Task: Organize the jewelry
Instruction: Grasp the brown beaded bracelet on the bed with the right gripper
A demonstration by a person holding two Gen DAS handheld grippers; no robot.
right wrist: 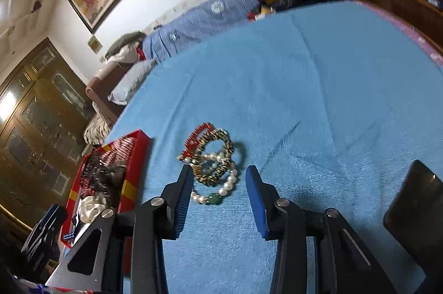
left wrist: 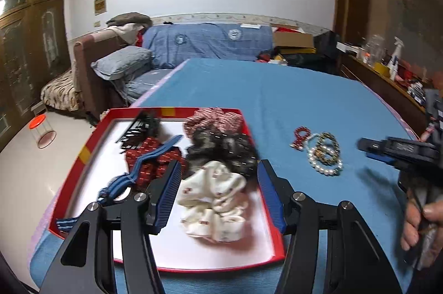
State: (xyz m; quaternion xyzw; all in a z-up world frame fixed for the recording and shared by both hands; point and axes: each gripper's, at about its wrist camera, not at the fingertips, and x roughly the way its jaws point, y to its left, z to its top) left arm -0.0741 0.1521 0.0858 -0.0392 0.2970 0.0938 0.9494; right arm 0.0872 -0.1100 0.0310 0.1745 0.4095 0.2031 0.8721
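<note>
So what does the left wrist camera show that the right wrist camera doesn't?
Only the left wrist view shows the black comb, the blue strap and the person's hand holding the right gripper. Only the right wrist view shows the green bead on the pearl bracelet and a dark slab at the right. Both show the red tray, the scrunchies and the bracelet pile.
</note>
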